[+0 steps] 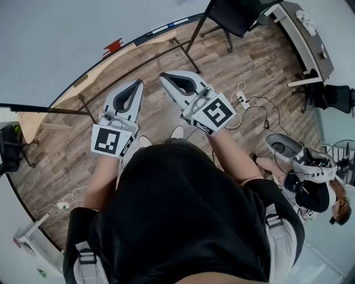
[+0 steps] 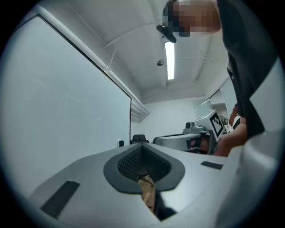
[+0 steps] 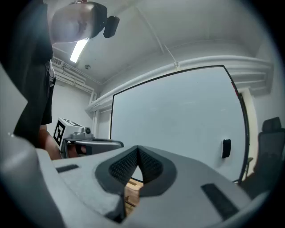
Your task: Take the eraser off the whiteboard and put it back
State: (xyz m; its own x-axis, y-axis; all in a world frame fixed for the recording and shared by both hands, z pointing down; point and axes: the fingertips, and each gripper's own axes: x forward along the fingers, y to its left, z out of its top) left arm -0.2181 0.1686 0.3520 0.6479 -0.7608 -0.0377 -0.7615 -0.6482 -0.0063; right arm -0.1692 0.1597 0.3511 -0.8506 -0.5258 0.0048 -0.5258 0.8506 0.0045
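A small dark eraser (image 3: 226, 148) sticks to the whiteboard (image 3: 178, 116) near its right edge, far ahead and to the right of my right gripper (image 3: 137, 151). That gripper's jaws meet at the tips with nothing between them. My left gripper (image 2: 142, 149) is also shut and empty, with the whiteboard (image 2: 58, 98) along its left side. From the head view both grippers are held level side by side over the wooden floor, left gripper (image 1: 138, 83) and right gripper (image 1: 164, 77), a short way from the whiteboard (image 1: 66, 39). A small red thing (image 1: 113, 45) sits at the board's lower edge.
A wooden ledge on thin dark legs (image 1: 111, 66) runs below the board. A black office chair (image 1: 236, 16) stands to the right of it. Cables and a power strip (image 1: 244, 102) lie on the floor. Another person (image 1: 310, 177) is at the right, near a long desk (image 1: 305, 33).
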